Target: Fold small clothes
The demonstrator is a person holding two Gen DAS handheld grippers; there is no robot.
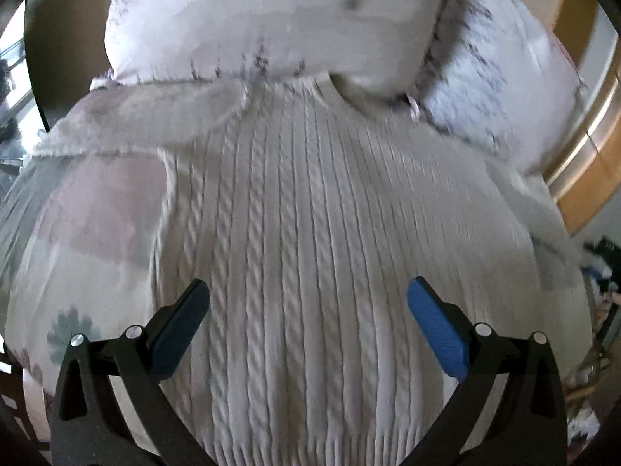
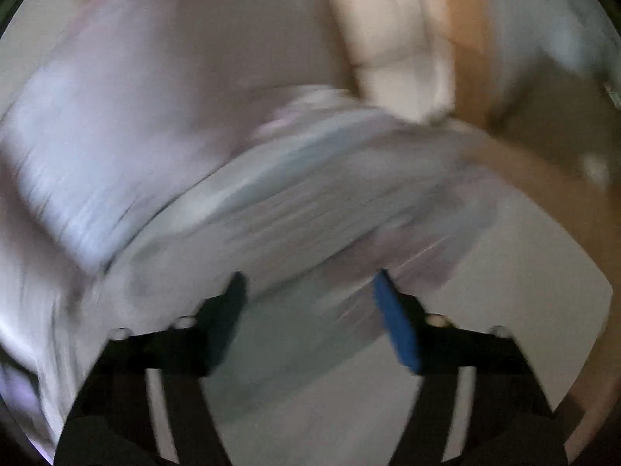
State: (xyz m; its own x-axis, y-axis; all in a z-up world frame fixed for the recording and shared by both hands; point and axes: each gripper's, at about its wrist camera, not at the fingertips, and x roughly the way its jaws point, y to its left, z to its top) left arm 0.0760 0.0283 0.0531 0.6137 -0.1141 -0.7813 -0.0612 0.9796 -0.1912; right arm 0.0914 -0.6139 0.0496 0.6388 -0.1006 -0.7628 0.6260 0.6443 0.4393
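So up close on the left side, the left gripper [image 1: 308, 291] is hanging over the sweater [image 1: 310, 252] with its jaws spread wide, nothing between them, the blue pads [image 1: 434, 326] well apart and clear of the knit as far as I can see. The sweater is a cream cable-knit, laid flat on the bed with its ribs and cables running straight away from the gripper, and it fills the middle of that view. It sits on a pale floral sheet [image 1: 77, 272] with a faded green flower print off to the left. At the far end the sweater's top edge runs up against a pillow [image 1: 271, 19] in a similar pale print, with a second pillow [image 1: 504, 77] beside it to the right, and behind those a wooden headboard [image 1: 582, 178] curves off at the right edge. The right wrist view is badly smeared with motion blur, so take this loosely: the right gripper [image 2: 310, 283] also has its jaws parted and empty, with one blue pad [image 2: 396, 326] showing. Just past it is a pale blurred fabric [image 2: 310, 202] with streaks on it, can't tell what it is exactly. Beyond that there's a big whitish pillowy shape at left and something tan and wooden at upper right.
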